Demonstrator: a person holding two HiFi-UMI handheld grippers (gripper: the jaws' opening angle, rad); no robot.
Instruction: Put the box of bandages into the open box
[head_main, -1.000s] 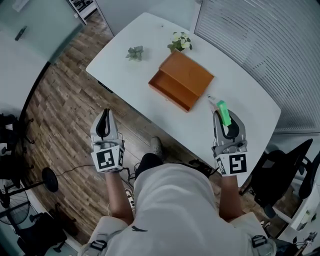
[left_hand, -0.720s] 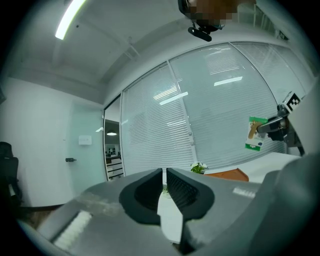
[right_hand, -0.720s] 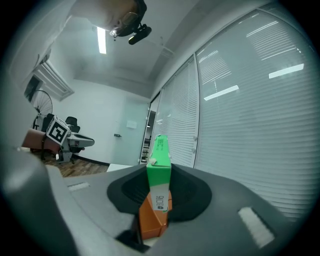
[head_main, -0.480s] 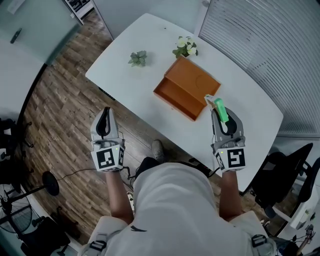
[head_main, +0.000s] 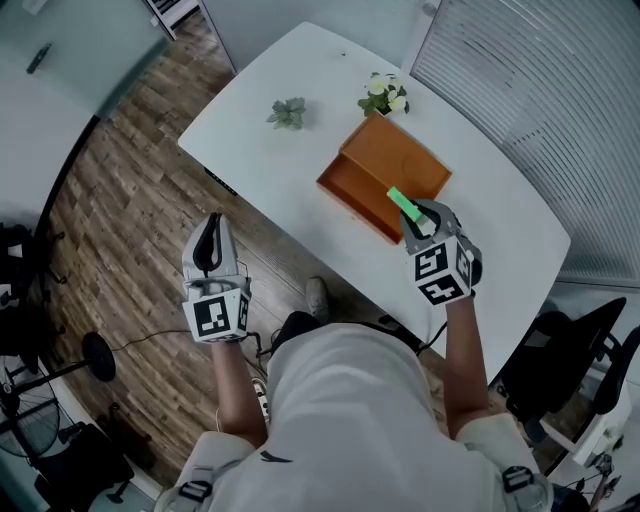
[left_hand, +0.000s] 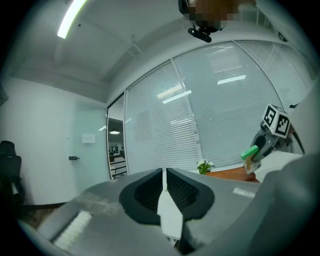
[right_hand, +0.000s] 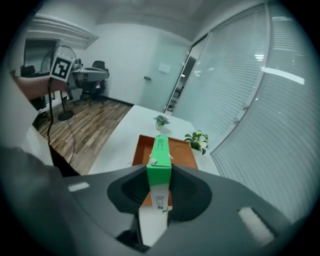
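A green and white box of bandages (head_main: 403, 204) (right_hand: 160, 165) sits clamped between the jaws of my right gripper (head_main: 412, 214) (right_hand: 159, 172), raised over the near edge of the open orange-brown box (head_main: 382, 176) (right_hand: 167, 155) on the white table (head_main: 270, 150). The box of bandages (left_hand: 250, 151) also shows far off in the left gripper view, with the open box (left_hand: 227, 173) below it. My left gripper (head_main: 209, 247) (left_hand: 164, 181) hangs off the table over the wooden floor, its jaws together with nothing between them.
Two small potted plants stand on the table: a flowering plant (head_main: 386, 93) just behind the open box and a grey-green plant (head_main: 288, 112) to its left. Window blinds (head_main: 560, 110) run along the right. A black chair (head_main: 560, 365) stands at lower right.
My right gripper has carried the box of bandages leftward and forward, from beside the open box to over its near edge. The left gripper has stayed put.
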